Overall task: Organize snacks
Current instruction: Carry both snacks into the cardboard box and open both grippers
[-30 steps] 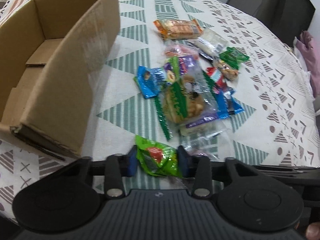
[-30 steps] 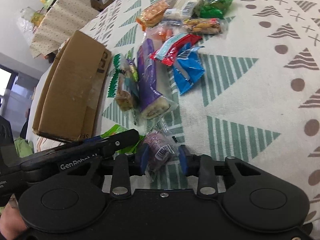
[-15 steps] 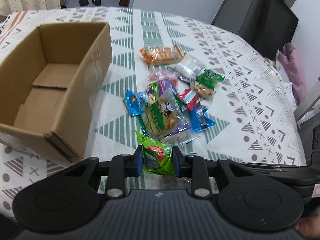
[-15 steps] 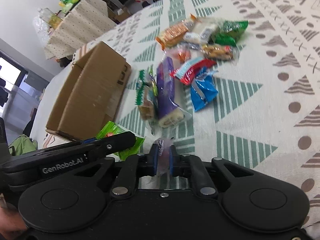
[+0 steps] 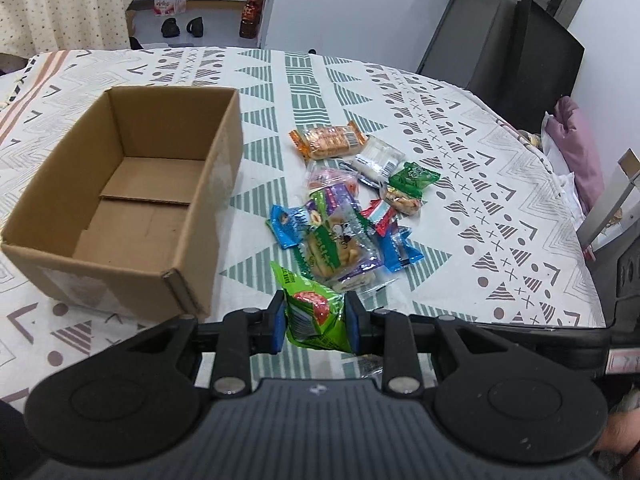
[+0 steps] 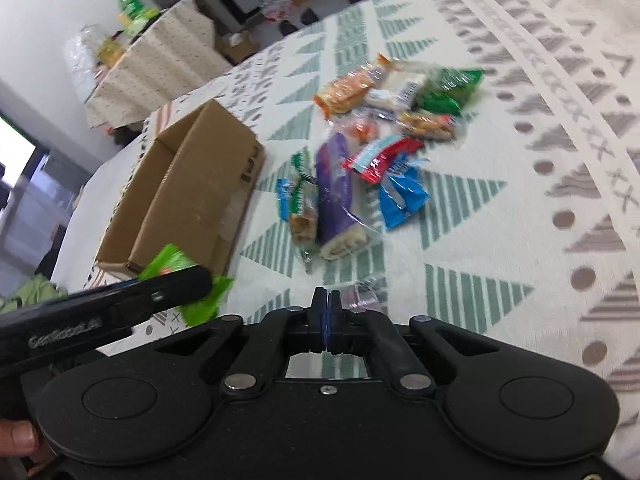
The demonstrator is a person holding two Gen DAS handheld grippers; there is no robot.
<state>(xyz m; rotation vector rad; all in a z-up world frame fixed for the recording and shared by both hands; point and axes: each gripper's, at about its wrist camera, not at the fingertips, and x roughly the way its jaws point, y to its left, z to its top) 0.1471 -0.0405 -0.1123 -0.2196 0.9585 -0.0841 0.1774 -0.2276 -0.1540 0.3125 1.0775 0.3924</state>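
Currently logging, both wrist views:

Left gripper (image 5: 315, 322): pinching a green snack packet (image 5: 314, 316) between its blue pads; the packet is standing upright in the jaws, raised above the cloth, just in front of the near right corner of the box.

Right gripper (image 6: 327, 322): blue pads are pressing together at the tips; a clear crinkled wrapper (image 6: 366, 294) is showing just beside and beyond the fingertips. Whether the pads are nipping its edge, I cannot tell; the view is motion-blurred.

Cardboard box (image 5: 120, 200): sitting open-topped on the left part of the table, inner flaps lying flat on its floor, no snacks showing inside.

Snack pile: lying on the cloth to the right of the box, apart from it. Orange cracker pack (image 5: 328, 140) is lying farthest back; white packet (image 5: 378, 158) is touching it on the right; dark green packet (image 5: 414, 178) is sitting beside that. Green-and-purple biscuit pack (image 5: 340, 244) is lying nearest the left gripper, overlapping a blue packet (image 5: 286, 226); a red-and-white bar (image 5: 380, 216) and a second blue packet (image 5: 400, 250) are lying on its right.

Tablecloth (image 5: 480, 200): white with green and grey triangle patterns, covering the table.

Person: a thumb (image 6: 18, 438) is showing at the lower left edge of the right wrist view.
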